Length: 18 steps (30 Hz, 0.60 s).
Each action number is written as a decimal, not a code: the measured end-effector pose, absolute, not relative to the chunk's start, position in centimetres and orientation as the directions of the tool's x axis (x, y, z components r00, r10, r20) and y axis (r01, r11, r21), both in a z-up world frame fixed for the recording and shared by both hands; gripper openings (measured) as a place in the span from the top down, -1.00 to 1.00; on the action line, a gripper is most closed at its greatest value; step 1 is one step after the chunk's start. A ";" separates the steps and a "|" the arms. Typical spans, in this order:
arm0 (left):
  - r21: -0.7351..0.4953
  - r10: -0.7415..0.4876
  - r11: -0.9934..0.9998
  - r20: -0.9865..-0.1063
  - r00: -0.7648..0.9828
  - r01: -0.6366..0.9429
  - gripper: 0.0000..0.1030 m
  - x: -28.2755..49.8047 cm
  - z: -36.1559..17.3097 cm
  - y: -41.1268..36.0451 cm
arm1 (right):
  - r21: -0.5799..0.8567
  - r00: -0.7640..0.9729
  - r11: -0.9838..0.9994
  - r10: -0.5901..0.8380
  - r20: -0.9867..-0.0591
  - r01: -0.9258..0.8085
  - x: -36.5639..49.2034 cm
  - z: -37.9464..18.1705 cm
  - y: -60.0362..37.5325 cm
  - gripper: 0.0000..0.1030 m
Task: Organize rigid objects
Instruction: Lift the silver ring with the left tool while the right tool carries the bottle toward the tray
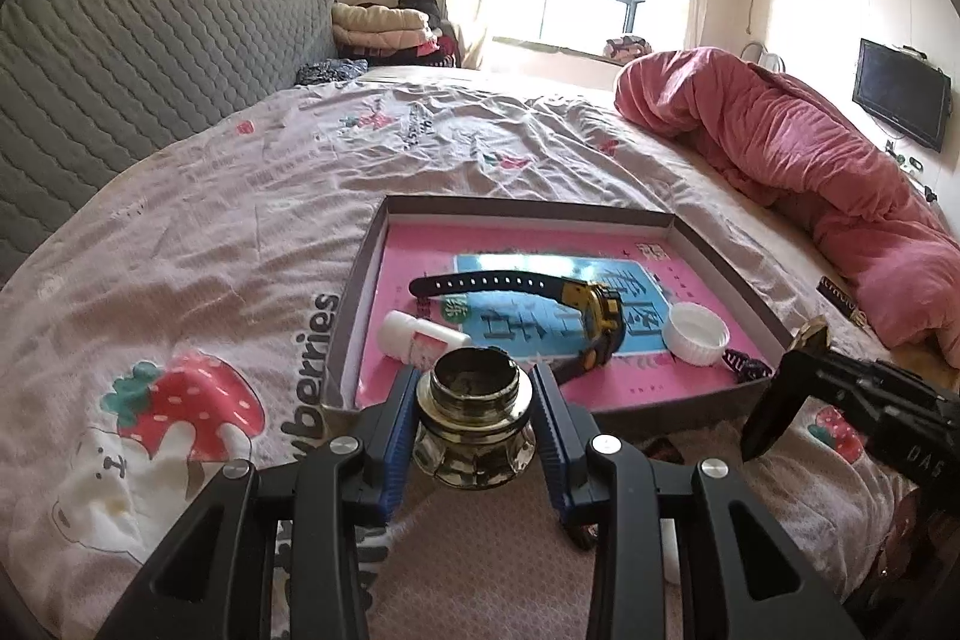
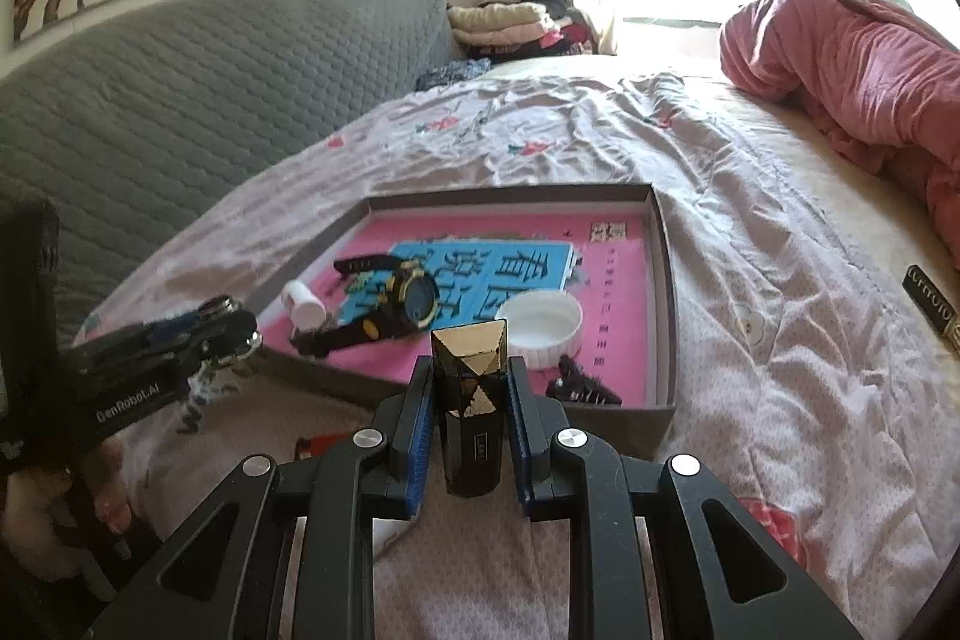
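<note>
My left gripper [image 1: 474, 394] is shut on a small open glass jar [image 1: 474, 418] and holds it just in front of the near edge of a shallow box tray [image 1: 516, 205]. My right gripper [image 2: 471, 382] is shut on a black and gold lipstick tube [image 2: 471, 418], upright, near the tray's [image 2: 666, 280] front edge. In the tray lie a black and yellow wristwatch [image 1: 600, 316], a small white bottle [image 1: 420, 337], a white lid [image 1: 699, 331] and a small black hair clip [image 2: 582, 388]. The right gripper also shows in the left wrist view [image 1: 798, 376].
The tray sits on a bed with a strawberry-print sheet [image 1: 198, 280]. A rolled pink duvet [image 1: 810, 160] lies at the right. A grey padded headboard [image 1: 120, 58] is at the left. A small dark box [image 2: 933, 307] lies on the bed to the right.
</note>
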<state>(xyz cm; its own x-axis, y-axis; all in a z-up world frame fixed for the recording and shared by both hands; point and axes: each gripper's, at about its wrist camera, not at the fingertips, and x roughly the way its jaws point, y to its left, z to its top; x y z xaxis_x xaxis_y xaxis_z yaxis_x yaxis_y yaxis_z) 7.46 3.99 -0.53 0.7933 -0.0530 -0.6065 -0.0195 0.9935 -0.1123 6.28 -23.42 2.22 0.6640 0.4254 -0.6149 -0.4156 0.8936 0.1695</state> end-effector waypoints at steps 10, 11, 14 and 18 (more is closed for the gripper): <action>-0.122 -0.038 0.992 -0.594 0.804 -0.042 0.28 7.9 -0.6 4.6 | 0.183 0.704 0.905 0.416 -0.576 -0.385 7.4 3.1 -24.1 0.57; -0.124 -0.039 0.991 -0.596 0.802 -0.044 0.28 8.0 -0.7 4.7 | 0.182 0.705 0.906 0.412 -0.576 -0.381 7.5 3.1 -24.1 0.57; -0.126 -0.038 0.991 -0.600 0.799 -0.047 0.28 8.2 -0.9 4.7 | 0.183 0.715 0.910 0.407 -0.569 -0.372 7.8 3.2 -24.3 0.57; -0.124 -0.036 0.991 -0.597 0.802 -0.048 0.28 8.4 -1.0 4.8 | 0.183 0.720 0.915 0.398 -0.569 -0.360 8.3 3.1 -24.5 0.57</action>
